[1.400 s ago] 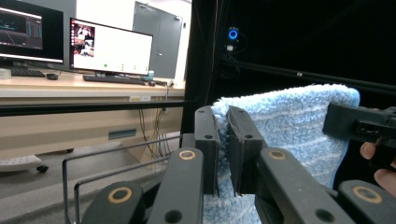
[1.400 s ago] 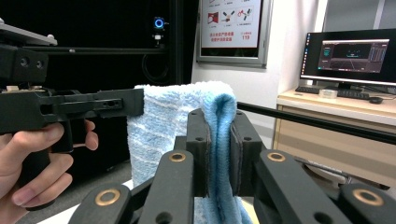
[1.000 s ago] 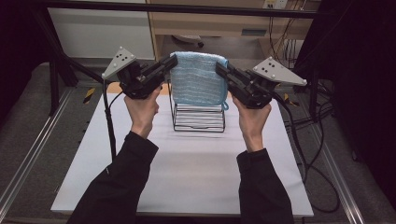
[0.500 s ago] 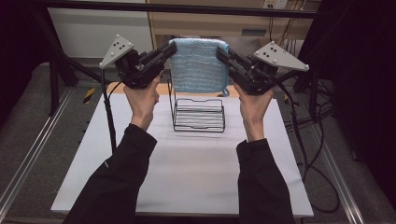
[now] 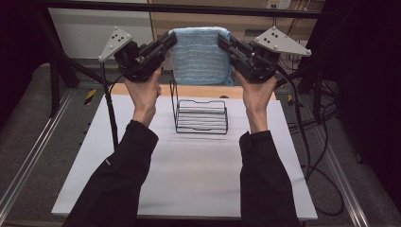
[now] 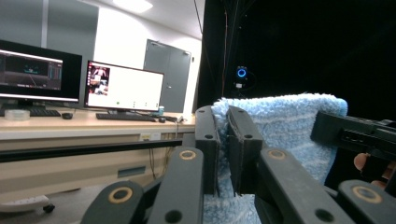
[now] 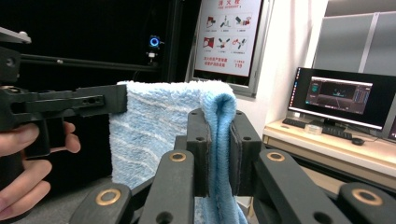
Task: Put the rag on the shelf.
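Two upper corners of a light blue towel [image 5: 200,56] are pinched, one in each claw, so it hangs stretched in the air above a black wire rack [image 5: 201,116] on the white table [image 5: 189,179]. Bare tabletop lies open in front of the rack. Left gripper [image 5: 166,41] is clenched on the towel's left edge, right gripper [image 5: 226,43] on its folded right edge. A wall poster [image 7: 229,35] carries writing too small to read.

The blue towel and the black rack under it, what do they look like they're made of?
The towel looks like soft terry cloth, probably cotton or microfibre: its surface is fuzzy and looped, with faint paler stripes, and it folds limply where the grippers pinch it. The rack looks like thin metal wire with a black coating: slender parallel rods with an even dark finish.
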